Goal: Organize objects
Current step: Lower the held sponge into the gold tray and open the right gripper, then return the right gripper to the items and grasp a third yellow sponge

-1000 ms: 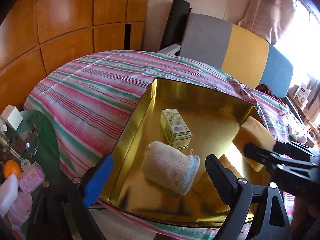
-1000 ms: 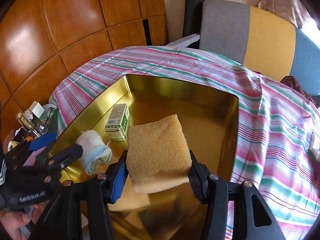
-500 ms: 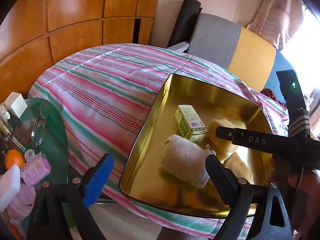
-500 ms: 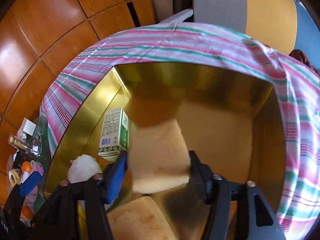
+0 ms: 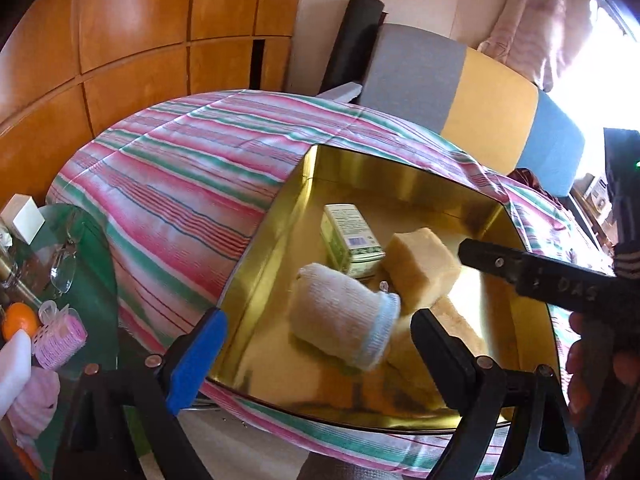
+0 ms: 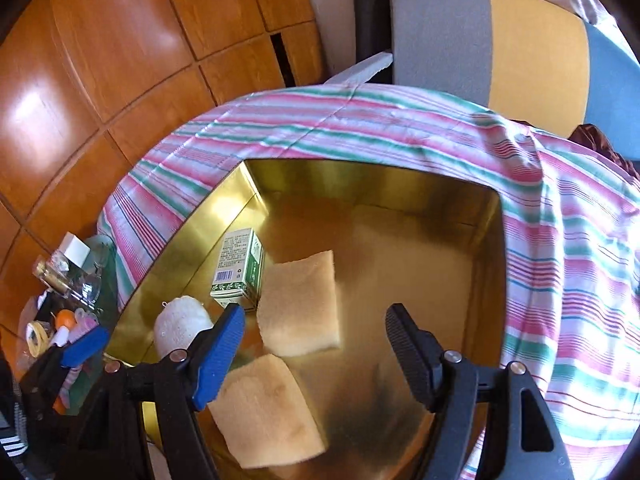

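Sponge (image 6: pixel 300 304) freshly let go sits inside the gold tin (image 6: pixel 484 240), and the step in hand reads as clearing your right gripper (image 6: pixel 316 344) away without disturbing it.

At the tin's left wall, the rolled white sock (image 5: pixel 344 320) lies near the front left corner, with the small green-and-white carton (image 5: pixel 352 240) just behind it. Your left gripper (image 5: pixel 316 356) hovers over that front edge with its jaws spread wide and nothing between them; hold it there, clear of the sock.

Toward the middle of the tin floor, the sponge rests just beside the carton, whether touching it you cannot tell from here. What looks like its mirror image shows on the shiny floor at the front edge. Your right gripper's jaws have just been opening, and they now stand apart with the sponge ahead of the tips, not between the pads. Lift back and up along the line you came in on, so that neither pad drags a soft corner.

To the right, the tin's floor is bare up to the right wall, beyond which the striped cloth (image 6: pixel 580 264) drapes away. Any next item looks best placed on that side.
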Tool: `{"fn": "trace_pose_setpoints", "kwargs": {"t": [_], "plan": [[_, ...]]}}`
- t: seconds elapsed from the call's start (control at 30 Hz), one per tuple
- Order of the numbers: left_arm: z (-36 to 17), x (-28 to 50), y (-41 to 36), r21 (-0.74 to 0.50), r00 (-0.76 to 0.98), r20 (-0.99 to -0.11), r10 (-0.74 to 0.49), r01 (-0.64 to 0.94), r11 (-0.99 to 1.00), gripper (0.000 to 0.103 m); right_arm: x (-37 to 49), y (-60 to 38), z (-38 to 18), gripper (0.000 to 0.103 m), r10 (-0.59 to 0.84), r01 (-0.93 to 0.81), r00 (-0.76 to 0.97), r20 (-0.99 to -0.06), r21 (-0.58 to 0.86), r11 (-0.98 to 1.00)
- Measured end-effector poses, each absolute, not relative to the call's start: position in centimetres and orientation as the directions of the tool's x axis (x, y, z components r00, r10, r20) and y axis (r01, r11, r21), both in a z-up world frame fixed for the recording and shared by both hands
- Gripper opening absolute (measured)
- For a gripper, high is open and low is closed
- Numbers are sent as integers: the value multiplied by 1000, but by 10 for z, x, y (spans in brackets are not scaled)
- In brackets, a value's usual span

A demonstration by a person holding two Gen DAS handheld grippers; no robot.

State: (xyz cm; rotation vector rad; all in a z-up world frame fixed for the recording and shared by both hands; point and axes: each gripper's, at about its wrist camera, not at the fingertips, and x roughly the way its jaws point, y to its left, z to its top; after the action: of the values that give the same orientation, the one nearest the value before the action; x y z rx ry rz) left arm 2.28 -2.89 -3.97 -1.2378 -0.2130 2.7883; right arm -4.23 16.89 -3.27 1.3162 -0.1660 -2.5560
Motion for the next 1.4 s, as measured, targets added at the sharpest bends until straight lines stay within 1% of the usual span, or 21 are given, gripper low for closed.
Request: {"fn": "trace_pose_setpoints", "kwargs": {"t": [0.13, 0.3, 0.5, 0.67, 0.87, 1.0, 1.2, 1.4], "plan": [[-35, 25, -18, -162, -671, -725, 155, -53, -985, 94, -31, 187, -20, 74, -263, 155, -589, -765, 212, -965], [-28, 28, 2, -159, -675, -714, 183, -99, -982, 94, -9, 215, -3, 74, -161, 97, -666, -729, 129, -987], [-17, 32, 31, -148, -672, -705, 229, -176, -973, 94, 9, 259, 3, 74, -73, 3, -706, -704, 100, -995], [-11, 39, 61, -126, -654, -705, 273, -263, -956, 96, 23, 302, -8, 74, -29, -88, -691, -722, 124, -988], [-5, 51, 100, -102, -629, -705, 327, -366, -925, 99, 45, 350, -37, 74, 37, -201, -648, -761, 123, -972], [-3, 58, 127, -86, -594, -720, 358, -435, -896, 100, 64, 385, -57, 74, 95, -295, -621, -778, 119, -948], [-4, 71, 166, -64, -554, -732, 398, -525, -849, 100, 97, 442, -72, 74, 160, -428, -608, -778, 151, -891], [-6, 79, 197, -62, -520, -740, 427, -580, -812, 100, 112, 485, -72, 74, 193, -485, -616, -763, 175, -857]]}}
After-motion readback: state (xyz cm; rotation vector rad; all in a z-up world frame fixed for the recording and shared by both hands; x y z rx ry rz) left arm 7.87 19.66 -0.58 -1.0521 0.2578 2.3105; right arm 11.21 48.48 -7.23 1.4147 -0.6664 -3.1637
